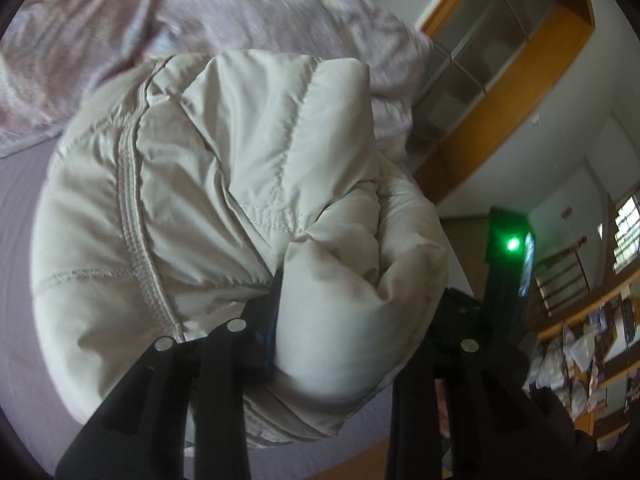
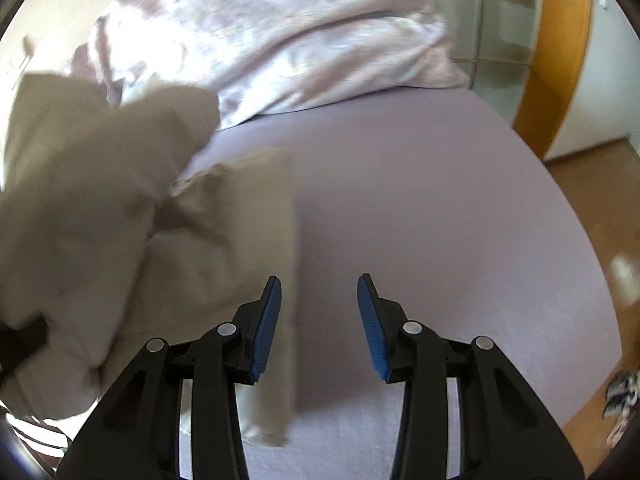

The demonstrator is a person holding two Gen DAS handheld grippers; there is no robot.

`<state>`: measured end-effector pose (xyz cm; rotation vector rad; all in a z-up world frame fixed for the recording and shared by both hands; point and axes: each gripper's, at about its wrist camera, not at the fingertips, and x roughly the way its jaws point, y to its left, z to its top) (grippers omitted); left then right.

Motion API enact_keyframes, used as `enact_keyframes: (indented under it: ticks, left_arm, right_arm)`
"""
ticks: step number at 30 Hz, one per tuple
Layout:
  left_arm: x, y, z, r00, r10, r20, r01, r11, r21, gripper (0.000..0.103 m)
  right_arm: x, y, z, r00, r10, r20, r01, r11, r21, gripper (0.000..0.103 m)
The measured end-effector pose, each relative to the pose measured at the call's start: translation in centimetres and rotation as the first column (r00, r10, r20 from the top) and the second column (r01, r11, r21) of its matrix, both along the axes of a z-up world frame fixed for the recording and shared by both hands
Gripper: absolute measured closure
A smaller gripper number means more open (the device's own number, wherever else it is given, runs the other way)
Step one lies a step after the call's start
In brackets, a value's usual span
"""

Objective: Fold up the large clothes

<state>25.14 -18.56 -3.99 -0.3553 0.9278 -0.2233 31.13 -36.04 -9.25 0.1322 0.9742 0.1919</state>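
A cream quilted puffer jacket [image 1: 224, 184] fills the left wrist view, lifted off the lilac sheet in a bunched mass. My left gripper [image 1: 340, 312] is shut on a thick fold of it. One blue pad [image 1: 275, 300] presses into the fabric and the other finger is buried under the bulge. In the right wrist view the same jacket [image 2: 120, 208] hangs blurred at the left, its lower edge trailing onto the bed. My right gripper [image 2: 320, 320] stands open beside it over bare sheet, nothing between its blue pads [image 2: 266, 328].
A crumpled pink-white duvet [image 2: 280, 40] lies at the far end of the bed [image 2: 440, 220]. A wooden-framed glass cabinet [image 1: 500, 60] and wooden floor [image 2: 600, 220] are to the right. A black device with a green light [image 1: 512, 244] stands beside the jacket.
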Motion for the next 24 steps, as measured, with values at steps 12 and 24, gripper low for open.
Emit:
enact_keyframes:
  ticks: [12, 24]
  left_arm:
    - [-1.3, -4.6, 3.4, 0.988, -0.151, 0.04, 0.15, 0.988, 0.034, 0.03]
    - [-0.7, 5.1, 5.6, 0.988, 0.116, 0.106, -0.138, 0.961, 0.238, 0.026]
  right_arm:
    - [0.0, -7.5, 2.8, 0.992, -0.12, 0.04, 0.117, 0.99, 0.084, 0.061]
    - [0.6, 0.3, 10.0, 0.973, 0.168, 0.16, -0.203, 0.952, 0.23, 0.061]
